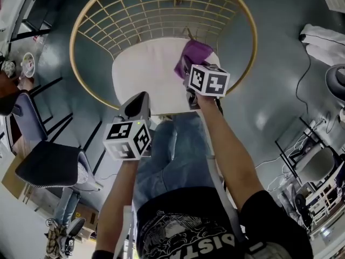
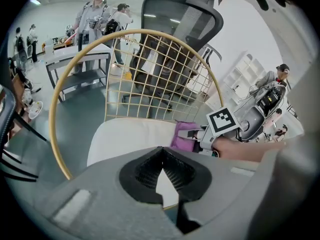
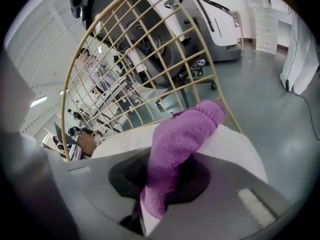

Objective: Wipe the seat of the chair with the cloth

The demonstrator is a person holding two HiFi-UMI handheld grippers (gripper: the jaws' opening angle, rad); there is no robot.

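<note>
Now, chair (image 1: 161,9): gold wire-grid back inside a round hoop rim, standing on a grey floor (image 1: 269,90).
Seat cushion (image 1: 143,72): white, with its left part bare.
Left gripper (image 1: 140,99): jaws pressed together with nothing between them, held over the cushion's front edge.
Right gripper (image 1: 190,85): jaws pinching the cloth, over the cushion's right rear part.
Cloth (image 1: 191,55): purple, fuzzy and bunched, sticking out past the jaws towards the wire back. Whether it touches the cushion cannot be told.
</note>
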